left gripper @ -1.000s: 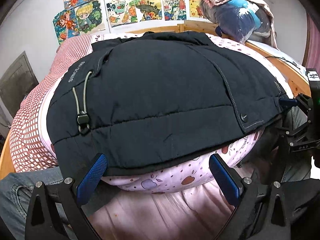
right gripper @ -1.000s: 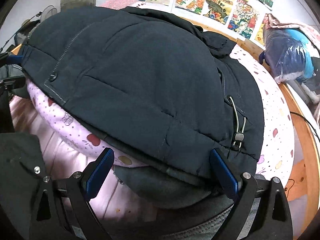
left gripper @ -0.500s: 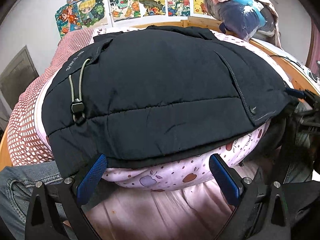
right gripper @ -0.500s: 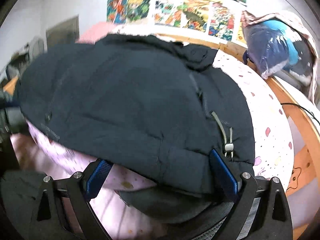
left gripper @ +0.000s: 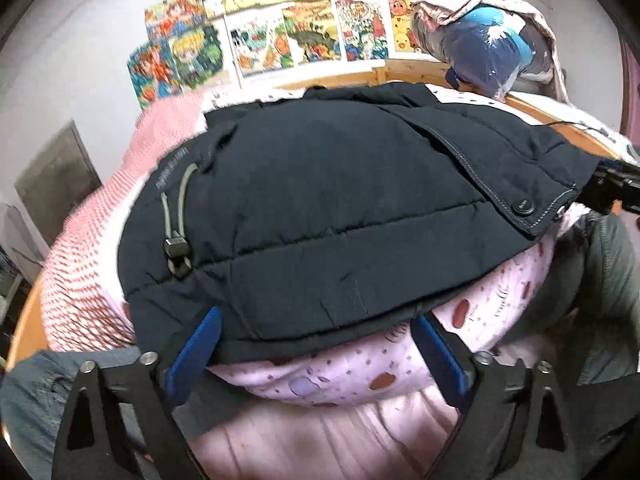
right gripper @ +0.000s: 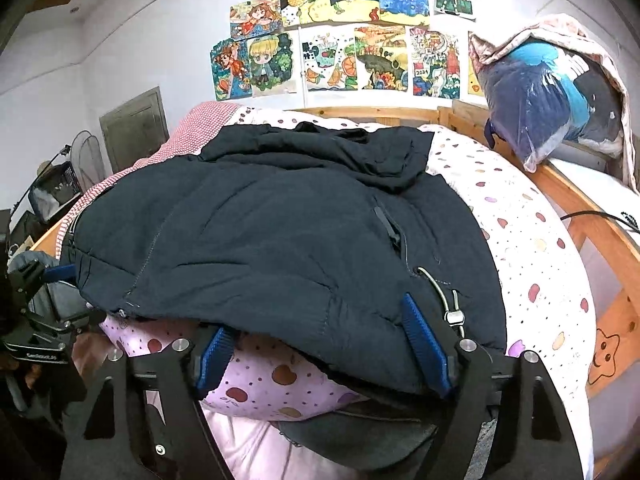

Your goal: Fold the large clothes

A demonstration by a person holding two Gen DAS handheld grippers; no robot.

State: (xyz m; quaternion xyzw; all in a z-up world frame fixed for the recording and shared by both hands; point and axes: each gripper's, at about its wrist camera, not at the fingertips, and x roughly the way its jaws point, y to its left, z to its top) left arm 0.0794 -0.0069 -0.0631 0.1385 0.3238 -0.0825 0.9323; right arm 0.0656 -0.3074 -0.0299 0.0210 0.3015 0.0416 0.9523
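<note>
A dark navy padded jacket [left gripper: 340, 200] lies spread on the pink spotted bed sheet [left gripper: 360, 372], its hem facing me. My left gripper [left gripper: 316, 350] is open at the hem's left part, blue fingertips [left gripper: 196, 344] just under the edge, near the cord toggle [left gripper: 176, 248]. In the right wrist view the jacket [right gripper: 280, 240] fills the middle. My right gripper [right gripper: 320, 352] is open at the hem's right part, one fingertip [right gripper: 424, 344] over the fabric beside the other toggle [right gripper: 452, 316]. Each gripper shows at the edge of the other's view: the right gripper [left gripper: 612, 196], the left gripper [right gripper: 40, 280].
A wooden bed rail [right gripper: 592, 216] runs along the right with a cable over it. A plastic bag of clothes [right gripper: 548, 100] sits at the far corner. A red checked blanket [left gripper: 88, 248] lies on the left. Drawings [right gripper: 352, 56] cover the wall. A person's jeans [left gripper: 32, 400] are close below.
Both grippers have closed in on the hem and stayed open. The right wrist view has swung up and level, and its right fingertip now overlaps the jacket's edge.
</note>
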